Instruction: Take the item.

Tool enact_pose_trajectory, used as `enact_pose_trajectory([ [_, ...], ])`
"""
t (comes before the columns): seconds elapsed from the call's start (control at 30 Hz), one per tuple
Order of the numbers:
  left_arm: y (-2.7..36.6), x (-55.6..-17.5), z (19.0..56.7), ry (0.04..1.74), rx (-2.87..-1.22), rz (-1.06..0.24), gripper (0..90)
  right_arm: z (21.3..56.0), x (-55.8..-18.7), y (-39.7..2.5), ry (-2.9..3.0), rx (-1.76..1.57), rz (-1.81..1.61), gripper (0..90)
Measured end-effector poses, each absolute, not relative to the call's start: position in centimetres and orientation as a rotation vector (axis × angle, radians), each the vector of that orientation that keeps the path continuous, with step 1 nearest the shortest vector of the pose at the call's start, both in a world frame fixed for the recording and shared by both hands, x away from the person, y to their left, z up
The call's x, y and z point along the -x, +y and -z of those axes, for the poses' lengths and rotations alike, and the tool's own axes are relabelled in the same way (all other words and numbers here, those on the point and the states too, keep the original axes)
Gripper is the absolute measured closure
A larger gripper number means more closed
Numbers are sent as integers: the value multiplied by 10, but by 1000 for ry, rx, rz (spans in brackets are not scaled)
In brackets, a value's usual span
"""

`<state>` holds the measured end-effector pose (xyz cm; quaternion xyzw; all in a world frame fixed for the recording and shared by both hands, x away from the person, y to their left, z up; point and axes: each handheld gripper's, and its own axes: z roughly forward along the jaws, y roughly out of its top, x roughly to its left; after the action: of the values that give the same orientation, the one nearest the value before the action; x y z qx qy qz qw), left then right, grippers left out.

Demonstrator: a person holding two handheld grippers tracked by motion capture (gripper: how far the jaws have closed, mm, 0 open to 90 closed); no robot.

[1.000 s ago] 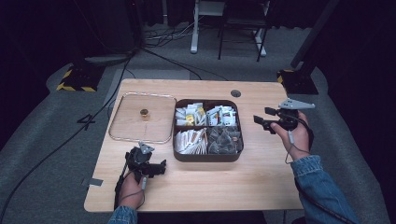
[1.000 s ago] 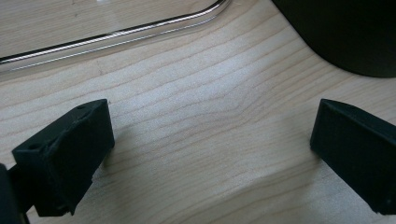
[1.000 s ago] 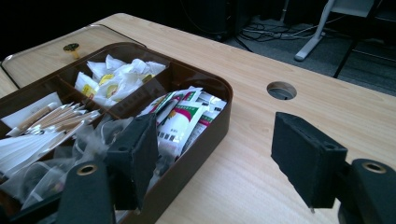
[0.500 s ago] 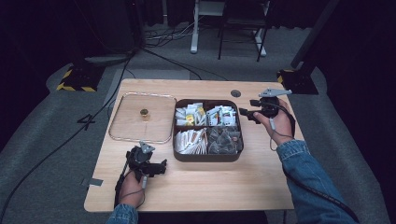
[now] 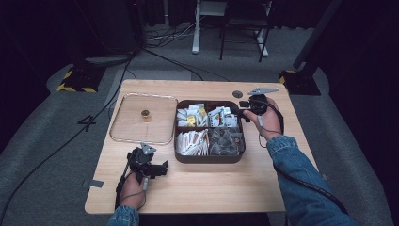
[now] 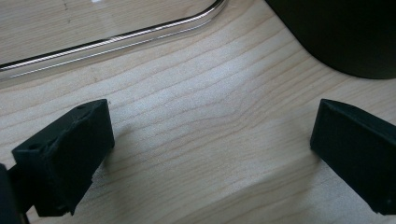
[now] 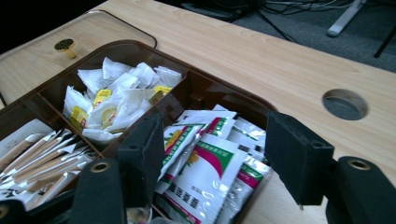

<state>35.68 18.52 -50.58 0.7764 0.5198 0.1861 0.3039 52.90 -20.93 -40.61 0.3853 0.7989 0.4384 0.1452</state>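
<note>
Left gripper [image 5: 162, 165] rests low on the worktop [image 5: 202, 188] near the front edge, jaws spread wide over bare wood, nothing between them; idle, just short of the box's front-left corner. Past it, the dark compartment box [image 5: 181, 155] sits mid-worktop, four sections: stick sachets [image 5: 192, 141] front-left, grey pyramid bags [image 5: 226, 140] front-right, white tea bags [image 7: 116, 100] back-left, green-and-pink sachets [image 7: 205, 163] back-right. Clear lid [image 5: 123, 134] with gold knob [image 5: 145, 114] lies flat to the left of the box, touching or nearly touching its side. Right gripper [image 7: 219, 149] hovers at the box's back-right corner, jaws spread, framing the green-and-pink sachets directly below; not touching them yet. Round cable hole [image 7: 344, 103] in the worktop is behind it.

Step in hand, judged: reach to pick a sachet from the back-right section. Next move calls for lowering the right gripper, getting one jaw under or beside a single top sachet, then pinching; slick overlapping packs could come up in twos.
</note>
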Motion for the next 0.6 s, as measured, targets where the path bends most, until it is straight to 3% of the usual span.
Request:
enact_pose_trajectory([
  [0.27, 185, -357, 506, 1377, -2057, -493, 0, 424, -533, -196, 2335, -1160, -1202, 378],
  [0.6, 185, -357, 506, 1378, -2057, -493, 0, 435, -532, -181, 2398, -1205, -1192, 547],
])
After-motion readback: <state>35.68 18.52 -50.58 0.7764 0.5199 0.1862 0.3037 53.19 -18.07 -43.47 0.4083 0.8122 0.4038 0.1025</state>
